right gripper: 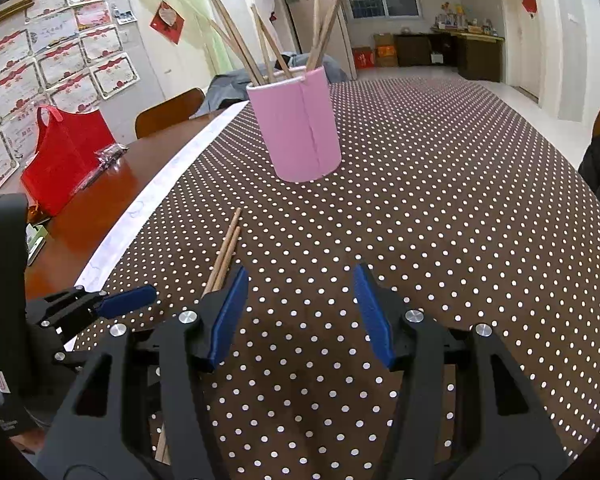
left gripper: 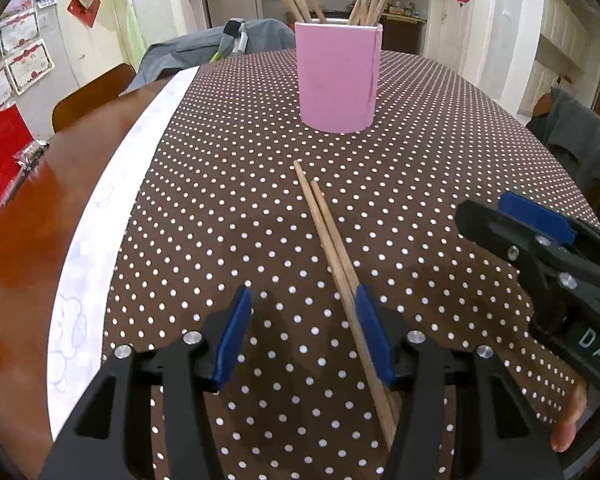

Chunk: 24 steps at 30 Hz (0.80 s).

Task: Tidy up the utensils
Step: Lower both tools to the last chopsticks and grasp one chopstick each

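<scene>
On the dotted cloth, both tongs gape empty; only the right view shows the red bag (right gripper: pixel 66 148).

The left wrist view is taken from close above the dotted tablecloth (left gripper: pixel 420 128), angled steeply down along its own fingers toward the pink holder (left gripper: pixel 338 78) at twelve o'clock. The right wrist view is set slightly farther back and less steeply, with the holder (right gripper: pixel 296 124) at eleven o'clock. The holder, the loose chopsticks (left gripper: pixel 332 236) (right gripper: pixel 226 252) and the cloth are shared by both views.
</scene>
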Motion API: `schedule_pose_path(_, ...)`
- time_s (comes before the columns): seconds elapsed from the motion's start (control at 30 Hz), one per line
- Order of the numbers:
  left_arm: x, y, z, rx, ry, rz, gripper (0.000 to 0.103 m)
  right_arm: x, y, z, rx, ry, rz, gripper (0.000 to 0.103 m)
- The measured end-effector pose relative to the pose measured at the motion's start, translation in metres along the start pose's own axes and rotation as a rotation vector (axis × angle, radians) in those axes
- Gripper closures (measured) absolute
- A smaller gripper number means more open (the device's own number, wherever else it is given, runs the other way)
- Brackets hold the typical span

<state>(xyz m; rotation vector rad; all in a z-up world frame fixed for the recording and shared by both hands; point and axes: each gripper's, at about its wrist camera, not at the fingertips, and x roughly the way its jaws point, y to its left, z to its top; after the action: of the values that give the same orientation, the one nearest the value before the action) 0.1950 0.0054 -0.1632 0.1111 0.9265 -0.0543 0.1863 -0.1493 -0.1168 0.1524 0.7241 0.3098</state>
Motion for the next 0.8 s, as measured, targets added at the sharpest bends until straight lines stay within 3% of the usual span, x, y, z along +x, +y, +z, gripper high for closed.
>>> schedule_pose_path(0.37,0.007,0.001,0.004,-0.004,0.065,0.026,0.044,0.006,-0.004,0.001,0.011,0.03,0.004,0.048)
schedule_pose_path(0.63,0.025,0.007,0.026,-0.014,0.098,0.032,0.044,0.009,-0.005,0.001,0.026,0.038,0.003,0.048)
schedule_pose_path(0.7,0.027,0.013,0.028,-0.041,0.107,-0.014,0.052,0.009,-0.005,0.001,0.025,0.038,0.0,0.048)
schedule_pose_path(0.77,0.025,0.016,0.028,-0.039,0.104,-0.019,0.076,0.009,-0.006,0.001,0.021,0.042,-0.003,0.048)
schedule_pose_path(0.8,0.025,0.016,0.028,-0.041,0.106,-0.03,0.083,0.01,-0.006,0.001,0.017,0.049,-0.005,0.048)
